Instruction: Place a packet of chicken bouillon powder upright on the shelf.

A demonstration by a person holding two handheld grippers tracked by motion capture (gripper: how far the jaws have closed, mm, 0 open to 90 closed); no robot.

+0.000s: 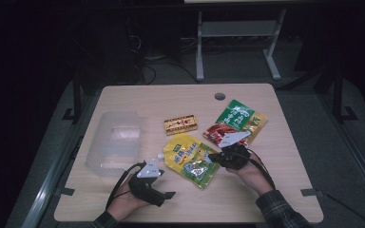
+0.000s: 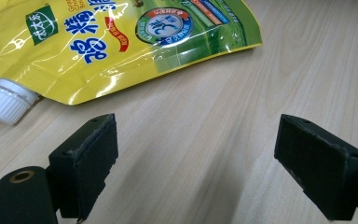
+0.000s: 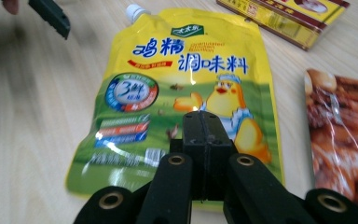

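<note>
1. Yellow spouted seasoning pouch [image 1: 190,159] lies flat near table centre, white cap [image 1: 160,156] pointing to 9 o'clock, bottom edge toward 4 o'clock.
2. Right gripper [image 1: 215,157] sits at the pouch's 3 o'clock edge, over its green lower corner. In the right gripper view its jaws are pressed together, pad to pad, above the pouch's [image 3: 182,93] chicken print. Nothing visible between the pads; whether they pinch the film I can't tell.
3. Left gripper [image 1: 164,183] rests at 7 o'clock from the pouch, just beside the capped corner, not touching it. Left gripper view: jaws wide apart, bare wood between them, pouch [image 2: 121,42] and cap [image 2: 7,100] ahead at 11 o'clock.
4. Clear plastic tub [image 1: 114,140] stands at 9 o'clock from the pouch, near the table's left edge, apart from the cap.
5. Small red-and-yellow box [image 1: 180,125] lies at 12 o'clock from the pouch, close but separate.
6. Green-and-red snack packet [image 1: 235,122] lies at 2 o'clock from the pouch, just beyond the right gripper's grey plate; the plate overlaps it in the high view.
7. Wooden table [image 1: 285,190] has a round cable hole [image 1: 220,96] at 12 o'clock near its far edge.
8. Person's hands come in from 6 o'clock; plaid sleeve [image 1: 278,211] on the right arm.
</note>
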